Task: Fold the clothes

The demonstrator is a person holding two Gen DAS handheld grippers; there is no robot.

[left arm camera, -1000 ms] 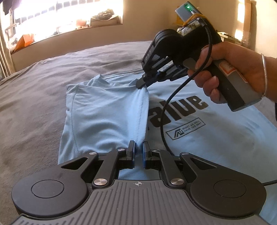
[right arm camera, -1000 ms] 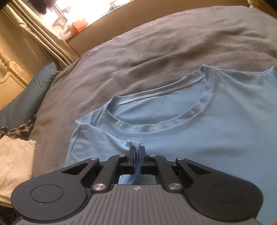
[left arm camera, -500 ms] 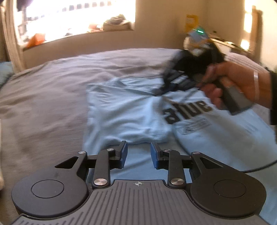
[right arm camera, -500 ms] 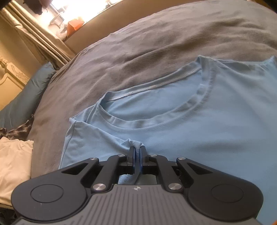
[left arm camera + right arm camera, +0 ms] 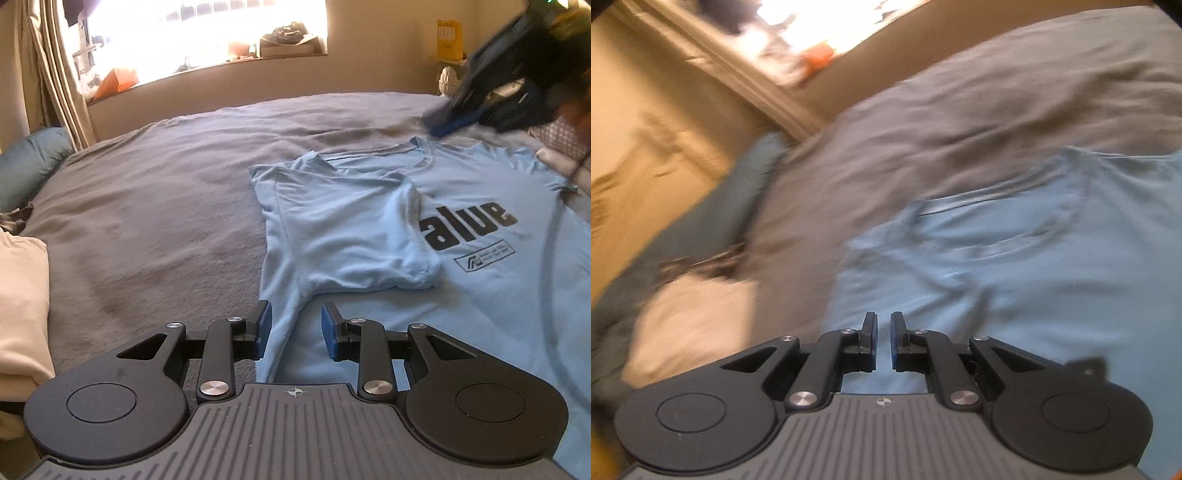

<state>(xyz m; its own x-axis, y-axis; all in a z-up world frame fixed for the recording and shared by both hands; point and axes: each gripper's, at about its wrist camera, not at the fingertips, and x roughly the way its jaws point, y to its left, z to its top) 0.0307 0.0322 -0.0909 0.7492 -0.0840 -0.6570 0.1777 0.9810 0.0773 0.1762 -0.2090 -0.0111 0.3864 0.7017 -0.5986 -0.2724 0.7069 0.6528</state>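
Left wrist view puts your left gripper [image 5: 294, 325] at 6 o'clock, jaws partly apart with nothing pinched; the light blue cotton T-shirt [image 5: 480, 295] merely lies beneath the gap. From there the shirt spreads toward 1 and 2 o'clock across the grey blanket-covered bed [image 5: 155, 206], its 1 sleeve [image 5: 351, 229] already turned in over the chest, beside the black printed lettering [image 5: 469, 225]. Your right gripper [image 5: 448, 125] hangs blurred at 1 o'clock above the collar [image 5: 391, 157].

Right wrist view shows that gripper [image 5: 883, 341] with only a narrow slit between its blue pads, holding no cloth.

Risks, as I judge them:
- The folded sleeve sits bunched at its lower corner; a fast sweep or a dragging cable could flip it open.
- Regrasping with the jaws so little parted may catch 2 layers or miss the hem.

Only the left view shows the fold and the print clearly. Only the right view shows the right jaws' gap, plus a cream folded cloth [image 5: 690, 325] at 9 o'clock; that view is heavily smeared, so collar detail there is uncertain.
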